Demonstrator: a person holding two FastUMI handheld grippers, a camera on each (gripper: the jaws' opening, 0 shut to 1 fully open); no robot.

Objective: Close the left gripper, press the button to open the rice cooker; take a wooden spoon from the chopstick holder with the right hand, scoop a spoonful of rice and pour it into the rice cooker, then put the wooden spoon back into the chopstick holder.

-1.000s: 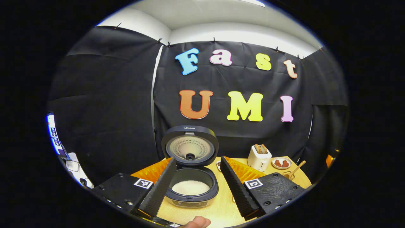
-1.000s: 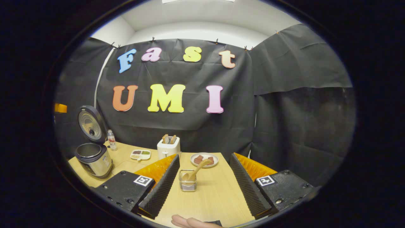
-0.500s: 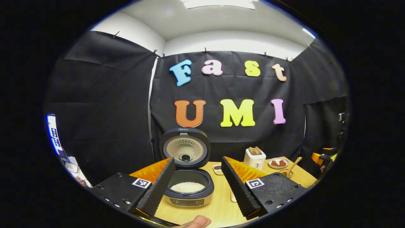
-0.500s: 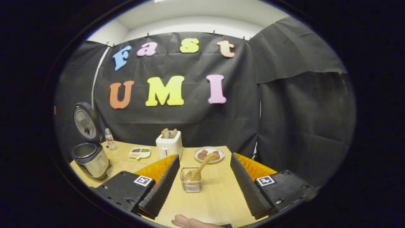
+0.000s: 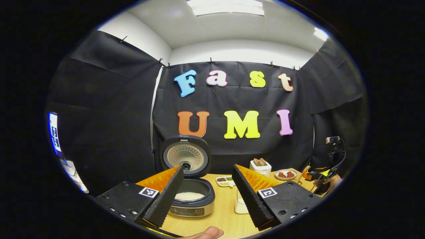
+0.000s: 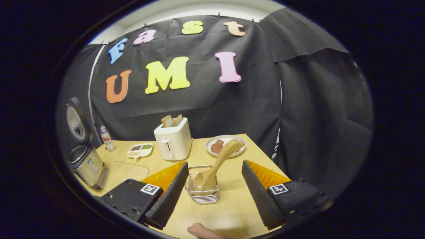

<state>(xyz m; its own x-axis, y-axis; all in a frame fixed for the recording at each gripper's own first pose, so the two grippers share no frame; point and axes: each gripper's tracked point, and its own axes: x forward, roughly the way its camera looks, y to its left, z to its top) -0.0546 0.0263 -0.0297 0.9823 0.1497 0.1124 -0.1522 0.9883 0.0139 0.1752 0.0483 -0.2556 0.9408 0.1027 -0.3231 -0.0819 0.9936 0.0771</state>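
The wooden spoon [image 6: 215, 166] stands in the wire chopstick holder [image 6: 202, 191] on the bench [image 6: 232, 205], bowl down in the basket and handle leaning up and away toward the plate [image 6: 225, 146] behind it. The right gripper [image 6: 214, 196] faces it with its fingers wide and nothing between them; the holder sits between the two fingers, apart from both.

The rice cooker [image 5: 191, 199] is already open, its lid [image 5: 185, 158] upright and white rice visible in the pot. The left gripper [image 5: 207, 196] hovers in front of it, fingers wide and empty.

What could go wrong, as I judge it: the handle is slanted, so fingers closing low may catch the wire rim instead of the wood and drag or tip the light holder. A grip too near the bowl may also leave the spoon swinging on the lift.

The left gripper view shows the rice inside the pot and, far to its right, the other gripper [image 5: 320, 176] and the hand holding it. The right gripper view shows the toaster [image 6: 172, 141], a sectioned dish [image 6: 140, 150] and a small bottle [image 6: 106, 137] clearly, and a transparent container [image 6: 123, 171] beside the cooker.
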